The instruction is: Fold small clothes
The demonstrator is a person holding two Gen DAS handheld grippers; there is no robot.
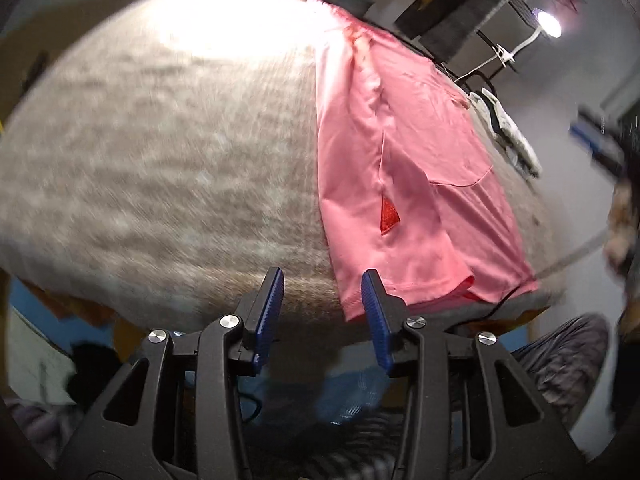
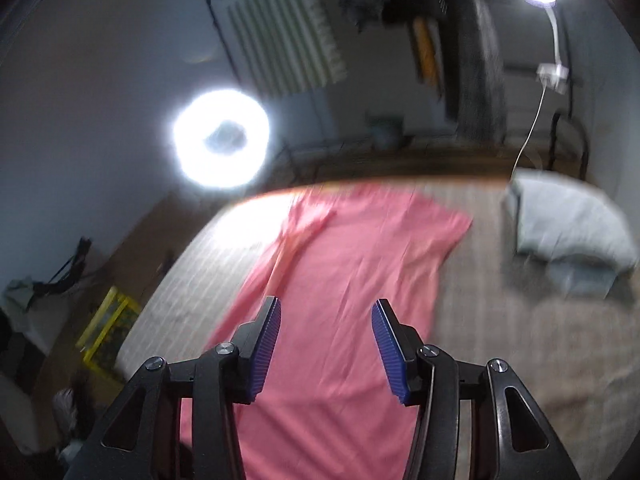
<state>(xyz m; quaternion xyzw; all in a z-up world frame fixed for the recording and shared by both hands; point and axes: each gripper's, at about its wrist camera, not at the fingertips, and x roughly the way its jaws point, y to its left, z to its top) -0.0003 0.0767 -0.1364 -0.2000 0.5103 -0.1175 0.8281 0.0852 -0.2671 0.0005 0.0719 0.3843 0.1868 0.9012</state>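
Pink shorts (image 1: 404, 168) folded lengthwise, flat on surface (image 1: 160, 160). Left gripper (image 1: 322, 304) and right gripper (image 2: 326, 334): fingers part-open, empty. Crosswise fold likely remaining.

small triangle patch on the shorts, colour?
Red triangle patch on pink shorts; clearest in left wrist view.
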